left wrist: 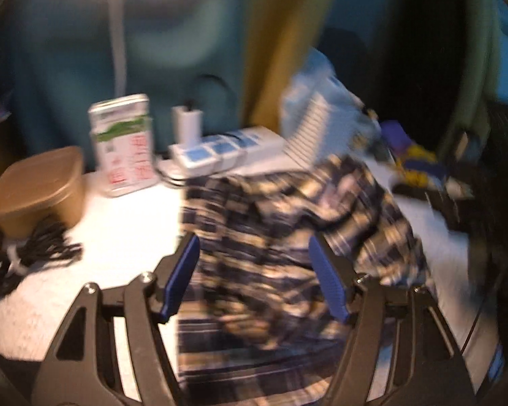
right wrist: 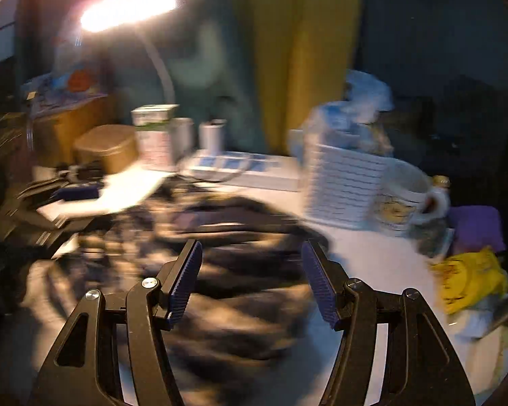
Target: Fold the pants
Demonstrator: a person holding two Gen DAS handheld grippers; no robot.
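The plaid pants lie rumpled on the white table, dark blue and cream checks. My left gripper is open and empty above the pants, its blue pads either side of the cloth. In the right wrist view the pants are a blurred dark heap. My right gripper is open and empty above them. The left gripper shows dimly at the left edge of the right wrist view. Both views are motion-blurred.
Along the back stand a brown box, a coiled black cable, a green and white carton, a white power strip, a white slatted basket and a mug. Yellow and purple items lie right. A lamp glares.
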